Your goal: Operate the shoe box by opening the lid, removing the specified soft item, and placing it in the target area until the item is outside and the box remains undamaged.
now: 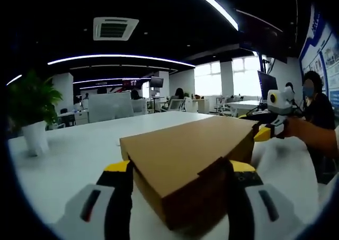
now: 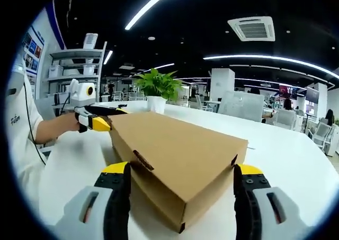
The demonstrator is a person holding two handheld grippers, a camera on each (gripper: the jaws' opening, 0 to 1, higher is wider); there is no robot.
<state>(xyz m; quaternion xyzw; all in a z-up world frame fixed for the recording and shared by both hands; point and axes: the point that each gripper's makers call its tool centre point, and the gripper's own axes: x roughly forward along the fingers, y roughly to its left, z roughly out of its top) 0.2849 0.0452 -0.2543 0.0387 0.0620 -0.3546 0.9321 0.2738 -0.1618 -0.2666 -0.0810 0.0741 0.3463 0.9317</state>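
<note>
A brown cardboard shoe box point(image 1: 185, 155) lies on the white table point(image 1: 69, 155) with its lid down. My left gripper point(image 1: 180, 167) is open, and its yellow-tipped jaws flank the box's near end. At the far right corner of the box, the right gripper point(image 1: 263, 133) reaches in, held by a person's hand. In the right gripper view the same box point(image 2: 180, 150) points away from me. My right gripper point(image 2: 182, 169) is open, one jaw on each side of the box's near end. The left gripper point(image 2: 100, 121) sits at the far end. The box's contents are hidden.
A potted plant point(image 1: 32, 107) stands on the table at the left, also seen as the plant point(image 2: 157, 89) behind the box. The person point(image 1: 318, 113) stands at the table's side. A shelf unit point(image 2: 74, 65) and office desks lie beyond.
</note>
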